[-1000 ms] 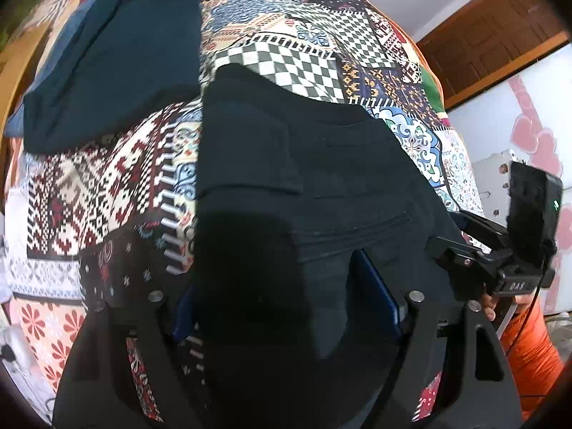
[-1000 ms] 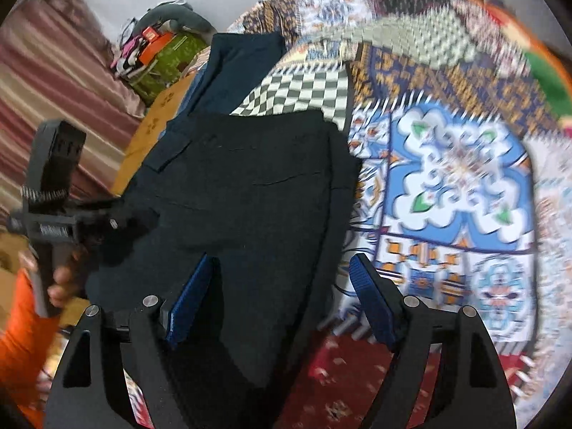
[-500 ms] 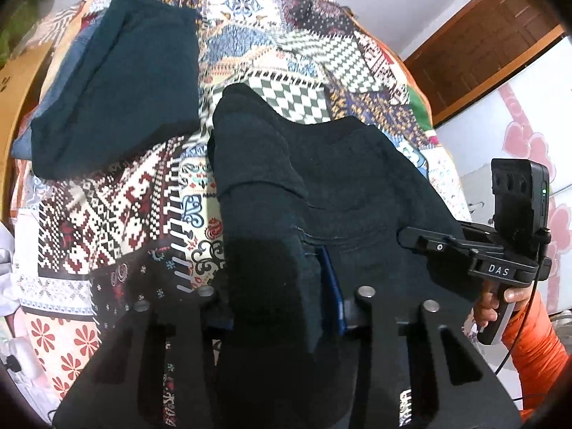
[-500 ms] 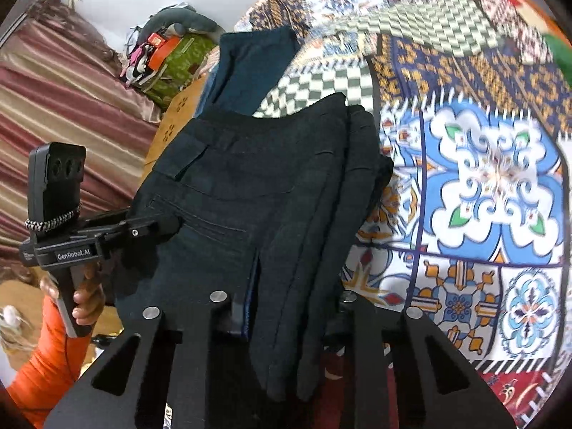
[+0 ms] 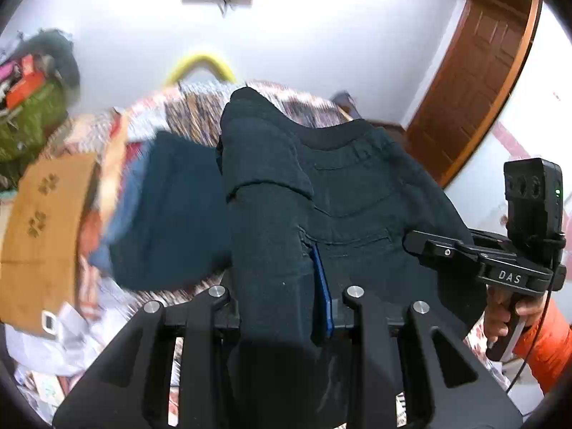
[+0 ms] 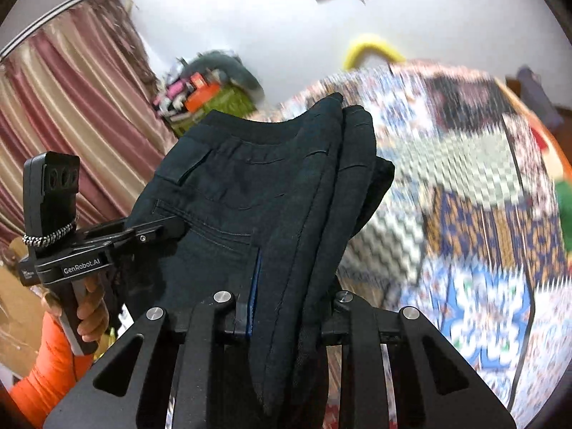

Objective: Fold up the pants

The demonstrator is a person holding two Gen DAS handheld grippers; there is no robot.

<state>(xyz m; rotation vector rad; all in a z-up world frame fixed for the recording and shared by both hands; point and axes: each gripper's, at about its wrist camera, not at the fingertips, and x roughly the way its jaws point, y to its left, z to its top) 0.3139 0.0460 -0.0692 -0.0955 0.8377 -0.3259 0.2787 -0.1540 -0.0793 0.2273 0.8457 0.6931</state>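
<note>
Your left gripper (image 5: 282, 307) is closing on a thick fold of the dark navy denim pants (image 5: 343, 193), its far pad buried in cloth and only one blue pad (image 5: 321, 296) showing. Your right gripper (image 6: 286, 311) is clenched on the opposite edge of the same pants (image 6: 250, 193), several layers bunched between its jaws (one blue pad edge peeks out). The pants hang between the two grippers, raised above the patchwork-patterned bedspread (image 6: 482, 214), which is smeared by motion blur. A second folded dark teal garment (image 5: 171, 214) lies on the bed behind, partly hidden by the pants. Your right hand (image 5: 507, 318), in an orange sleeve (image 5: 543, 350), is cut off at the frame edge.
</note>
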